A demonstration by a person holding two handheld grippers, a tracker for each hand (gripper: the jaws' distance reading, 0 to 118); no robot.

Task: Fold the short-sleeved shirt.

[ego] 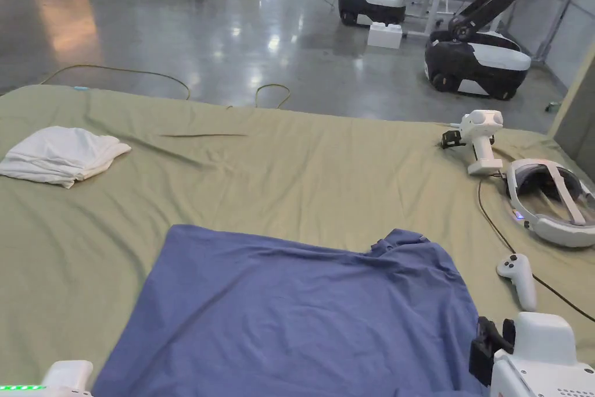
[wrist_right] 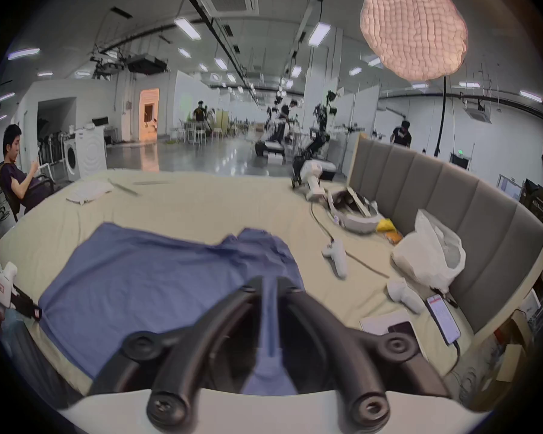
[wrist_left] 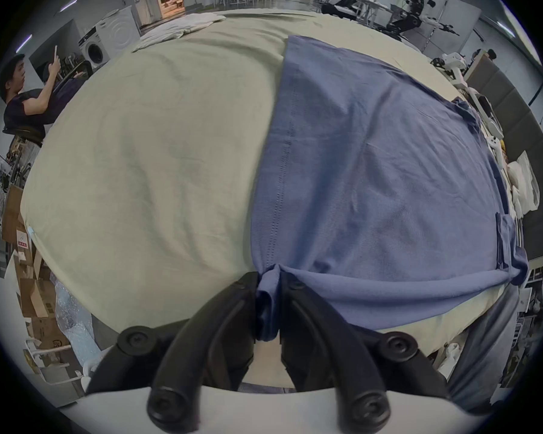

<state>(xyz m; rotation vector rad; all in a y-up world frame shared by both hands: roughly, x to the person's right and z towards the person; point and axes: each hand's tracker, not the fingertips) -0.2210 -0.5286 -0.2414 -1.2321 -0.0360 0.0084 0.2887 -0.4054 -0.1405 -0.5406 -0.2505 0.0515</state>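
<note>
A blue short-sleeved shirt [ego: 302, 311] lies spread on the olive-green sheet of a bed [ego: 325, 171], its collar end toward the right. In the left gripper view the left gripper [wrist_left: 269, 279] is shut on the shirt's [wrist_left: 373, 165] near hem corner, cloth bunched between the black jaws. In the right gripper view the right gripper [wrist_right: 269, 282] is shut on a fold of the shirt [wrist_right: 145, 281] at its right, near edge. From the head view the white bodies of both grippers show at the bottom corners, the left [ego: 64, 378] and the right [ego: 537, 357].
A folded white garment [ego: 61, 155] lies at the bed's far left. A headset [ego: 552, 200], a white controller [ego: 518, 279], a spare gripper [ego: 479, 136] and a cable sit along the right side. A plastic bag [wrist_right: 427, 253] and phone [wrist_right: 444, 318] lie by the grey headboard [wrist_right: 452, 209]. Wheeled robots [ego: 476, 61] stand beyond.
</note>
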